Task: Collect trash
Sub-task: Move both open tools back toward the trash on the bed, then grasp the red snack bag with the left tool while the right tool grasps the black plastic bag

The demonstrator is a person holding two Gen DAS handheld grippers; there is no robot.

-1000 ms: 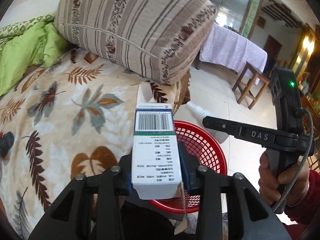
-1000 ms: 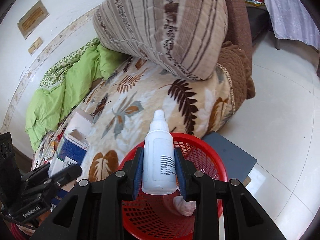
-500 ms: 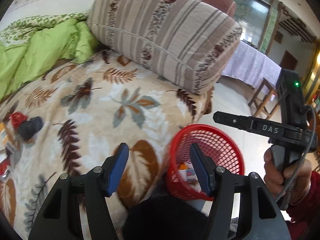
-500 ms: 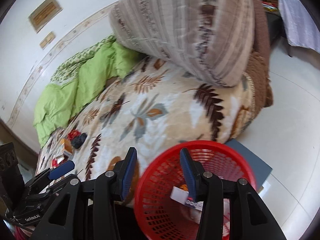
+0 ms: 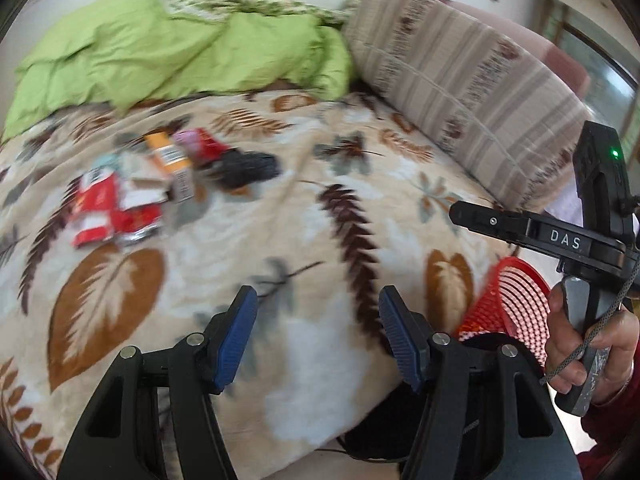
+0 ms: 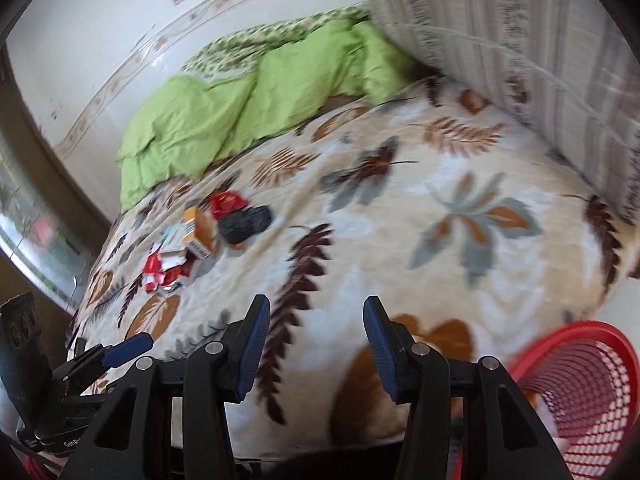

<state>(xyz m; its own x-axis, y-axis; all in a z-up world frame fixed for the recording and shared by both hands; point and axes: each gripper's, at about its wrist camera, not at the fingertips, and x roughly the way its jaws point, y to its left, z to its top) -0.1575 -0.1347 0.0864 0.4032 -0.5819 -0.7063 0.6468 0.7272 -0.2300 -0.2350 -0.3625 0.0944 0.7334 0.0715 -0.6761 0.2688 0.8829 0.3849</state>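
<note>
Covering nearly the whole of both views, a bed [image 5: 320, 208] lay under a cream blanket printed with brown and grey leaves [image 6: 460, 216]. A crumpled lime-green quilt [image 5: 168, 52] was bunched along the far edge against the wall, and a large striped bolster cushion [image 5: 472, 88] rested on the blanket beside it.

A red mesh basket [image 6: 580, 392] stood off the bed's near corner, low in the frame. Its inside was mostly hidden or blurred; only a pale scrap showed through the mesh, too indistinct to name.

The remaining trash sat in a loose cluster on the blanket, well apart from the basket: torn red-and-white wrappers [image 5: 108, 212], an orange carton [image 5: 172, 164] lying across them, a small red packet [image 6: 228, 202] and a crumpled black bag [image 5: 248, 168] just beside the carton.

The left tool [image 5: 318, 336] hung over bare blanket with its blue pads apart and nothing between them. The right tool [image 6: 316, 344] was likewise empty, its pads spread over the blanket. A hand [image 5: 588, 348] gripped the right tool's handle in the left view, beside the basket rim.
</note>
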